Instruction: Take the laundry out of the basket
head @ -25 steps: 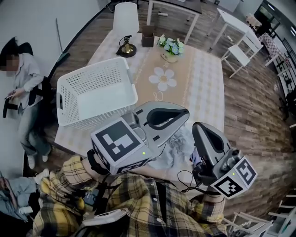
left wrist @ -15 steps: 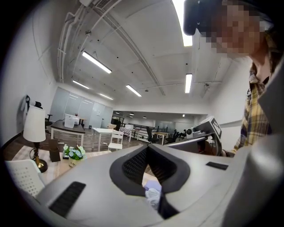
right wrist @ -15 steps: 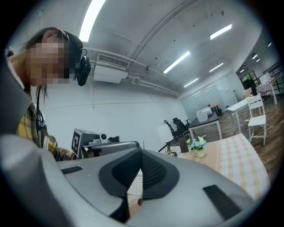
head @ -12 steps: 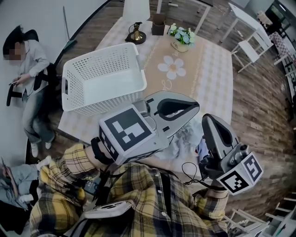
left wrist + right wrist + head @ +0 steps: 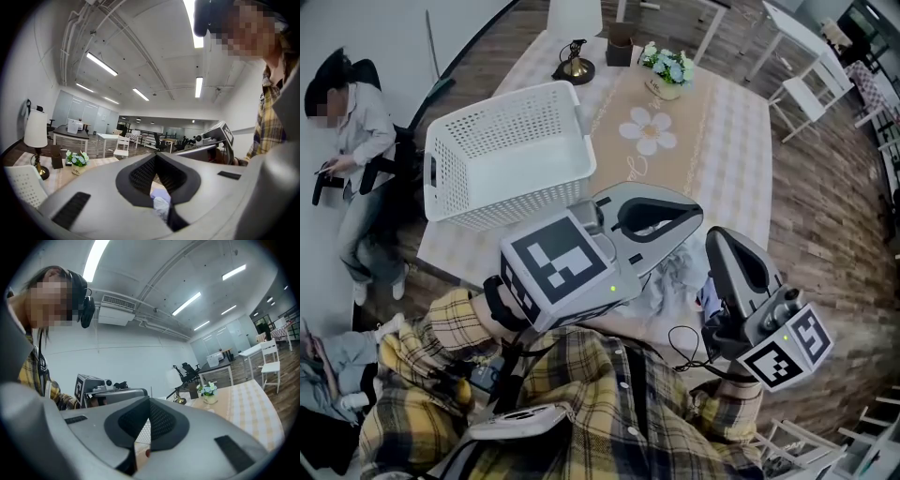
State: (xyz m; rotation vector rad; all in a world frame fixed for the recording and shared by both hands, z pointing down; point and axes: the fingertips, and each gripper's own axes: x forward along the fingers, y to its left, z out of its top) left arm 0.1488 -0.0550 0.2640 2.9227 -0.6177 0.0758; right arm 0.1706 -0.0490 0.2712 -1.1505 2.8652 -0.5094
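The white laundry basket (image 5: 502, 103) stands on the table's near left part, and its inside looks empty. A pale bluish heap of laundry (image 5: 675, 277) lies at the table's front edge, partly hidden by both grippers. My left gripper (image 5: 696, 217) hangs above that heap, its jaws shut and empty. Through the hole between its jaws a bit of the pale cloth (image 5: 161, 206) shows below. My right gripper (image 5: 718, 242) is just right of the heap, also shut with nothing held. Its jaws (image 5: 149, 401) point toward the basket and the left gripper.
On the table's far end stand a lamp (image 5: 574, 66), a brown box (image 5: 620, 47) and a flower pot (image 5: 668, 75), on a runner with a daisy print (image 5: 649, 134). A white chair (image 5: 806, 84) stands at the right. A person (image 5: 352, 141) sits at the left wall.
The head camera has shifted a little, so table and basket sit slightly higher and further right in the view. Both grippers stay shut over the heap.
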